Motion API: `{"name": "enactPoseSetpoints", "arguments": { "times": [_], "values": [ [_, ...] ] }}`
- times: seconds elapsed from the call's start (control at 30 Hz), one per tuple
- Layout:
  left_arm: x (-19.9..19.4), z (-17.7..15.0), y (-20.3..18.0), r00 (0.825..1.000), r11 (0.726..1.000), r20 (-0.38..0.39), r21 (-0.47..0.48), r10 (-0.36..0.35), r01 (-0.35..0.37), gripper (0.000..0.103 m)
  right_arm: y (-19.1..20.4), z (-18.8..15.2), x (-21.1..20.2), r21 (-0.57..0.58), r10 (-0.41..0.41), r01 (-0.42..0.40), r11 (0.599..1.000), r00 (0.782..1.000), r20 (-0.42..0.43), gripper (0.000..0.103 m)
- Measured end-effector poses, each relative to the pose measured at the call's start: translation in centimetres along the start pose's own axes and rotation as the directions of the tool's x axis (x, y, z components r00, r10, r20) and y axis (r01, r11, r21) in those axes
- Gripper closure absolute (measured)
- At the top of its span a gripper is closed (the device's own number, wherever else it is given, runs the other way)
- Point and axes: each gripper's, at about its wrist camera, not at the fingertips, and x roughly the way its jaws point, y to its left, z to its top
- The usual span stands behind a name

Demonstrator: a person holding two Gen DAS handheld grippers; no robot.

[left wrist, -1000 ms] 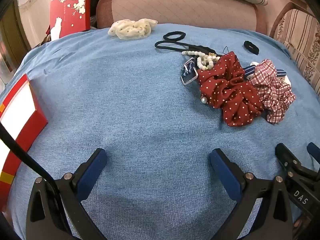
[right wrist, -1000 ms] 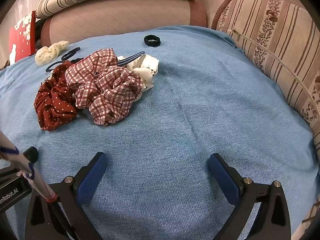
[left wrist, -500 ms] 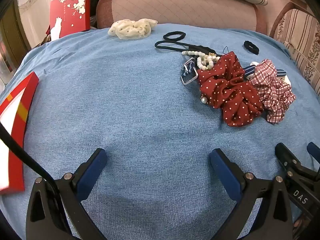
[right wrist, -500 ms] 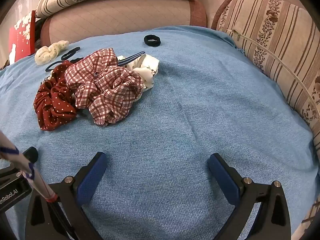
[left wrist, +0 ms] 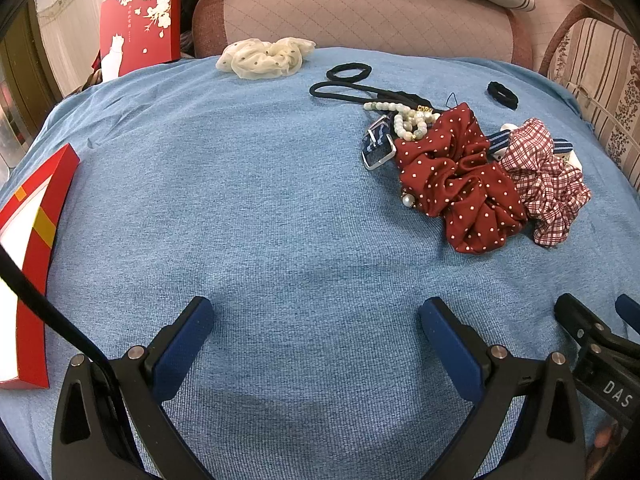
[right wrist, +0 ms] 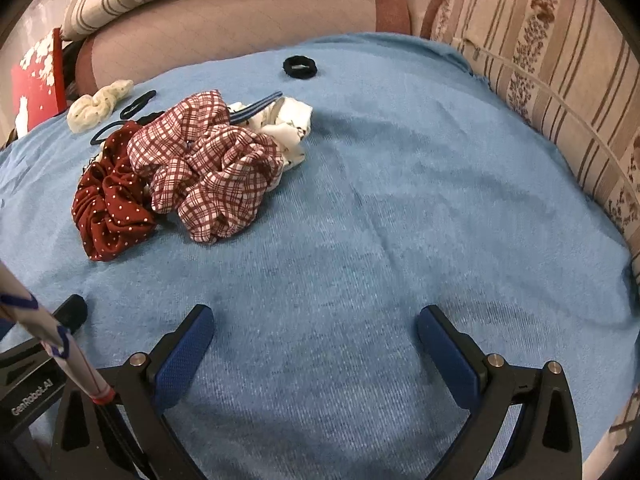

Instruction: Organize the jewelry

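A pile lies on the blue cloth (left wrist: 260, 208): a dark red dotted scrunchie (left wrist: 460, 180), a red plaid scrunchie (left wrist: 548, 184), a pearl bracelet (left wrist: 404, 120), a striped strap with a buckle (left wrist: 376, 144) and black hair ties (left wrist: 348, 72). A cream scrunchie (left wrist: 264, 58) lies at the back, a small black tie (left wrist: 502, 94) at the right. My left gripper (left wrist: 316, 328) is open and empty, well short of the pile. My right gripper (right wrist: 314, 330) is open and empty, to the right of the plaid scrunchie (right wrist: 208, 164) and a white scrunchie (right wrist: 288, 128).
An open red box (left wrist: 36, 216) with a white inside lies at the left edge of the cloth. A red lid with white flowers (left wrist: 140, 20) leans at the back left. Sofa cushions (right wrist: 560, 80) rise behind and to the right.
The red box at the left has turned and shifted on the cloth. Both grippers and the pile have stayed put.
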Motion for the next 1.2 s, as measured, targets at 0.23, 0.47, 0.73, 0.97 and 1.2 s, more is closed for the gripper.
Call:
{"name": "enactPoseSetpoints", "arguments": {
  "times": [0.23, 0.47, 0.73, 0.97, 1.2],
  "values": [
    [-0.6, -0.4, 0.9, 0.996, 0.995, -0.045, 0.067, -0.073, 0.076, 0.0, 0.4, 0.0, 0.0, 0.026, -0.031, 0.031, 0.999, 1.0, -0.002, 0.0],
    [-3.0, -2.5, 3.0, 0.988, 0.982, 0.028, 0.118, -0.154, 0.15, 0.001, 0.4, 0.8, 0.2, 0.02, -0.042, 0.043, 0.999, 0.997, -0.066, 0.0],
    [-6.6, -2.2, 6.1, 0.985, 0.993, 0.132, 0.049, -0.11, 0.104, 0.001, 1.7, 0.7, -2.4, 0.015, -0.021, 0.02, 1.0, 1.0, 0.015, 0.006],
    [-4.9, -2.2, 11.6, 0.991, 0.985, 0.057, -0.12, -0.12, 0.126, 0.001, 4.4, 0.2, -6.1, -0.085, 0.007, 0.008, 0.996, 0.983, 0.181, 0.006],
    [-5.3, -3.8, 15.7, 0.997, 0.972, 0.019, -0.222, -0.071, 0.074, 0.006, 3.5, 0.3, -7.0, -0.061, 0.024, -0.013, 0.998, 0.981, 0.192, 0.006]
  ]
}}
